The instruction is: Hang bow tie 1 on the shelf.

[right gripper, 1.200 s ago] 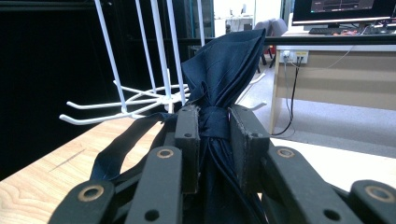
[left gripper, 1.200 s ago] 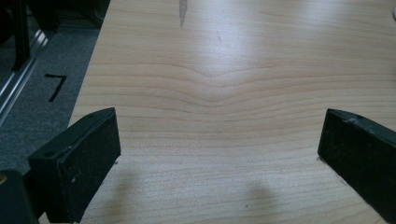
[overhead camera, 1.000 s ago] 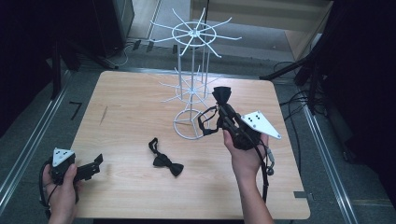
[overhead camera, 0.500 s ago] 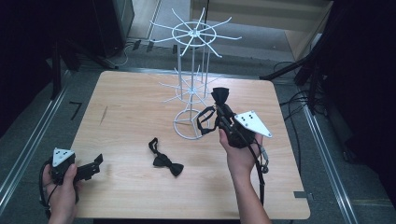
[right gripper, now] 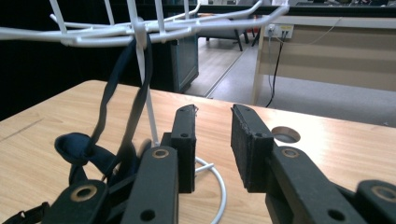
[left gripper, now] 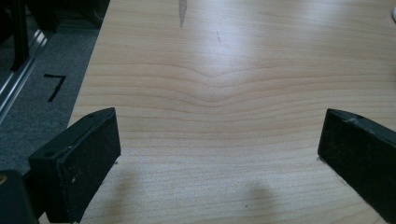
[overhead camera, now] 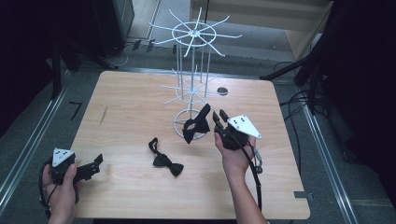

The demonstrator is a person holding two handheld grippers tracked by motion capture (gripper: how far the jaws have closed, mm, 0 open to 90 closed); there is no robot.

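Note:
A black bow tie (overhead camera: 196, 124) hangs by its strap from a lower arm of the white wire rack (overhead camera: 192, 35), just above the rack's base ring. In the right gripper view that bow tie (right gripper: 77, 148) dangles left of my jaws, its strap looped over a rack arm (right gripper: 93, 30). My right gripper (overhead camera: 218, 115) (right gripper: 212, 116) is beside it, open by a narrow gap; the jaws have just been opening, with nothing between them. A second bow tie (overhead camera: 166, 161) lies flat on the table. My left gripper (overhead camera: 97, 162) (left gripper: 219, 144) rests open at the front left corner.
The wooden table (overhead camera: 130, 107) has a round cable hole (overhead camera: 222, 91) behind the rack. A metal rail (overhead camera: 28, 154) runs along the floor on the left, and black cables (overhead camera: 299, 100) lie on the floor to the right.
My right hand has sunk toward the table. The bow tie that sat at its jaw tips has dropped lower and left and now hangs free from the rack. The left hand has stayed put.

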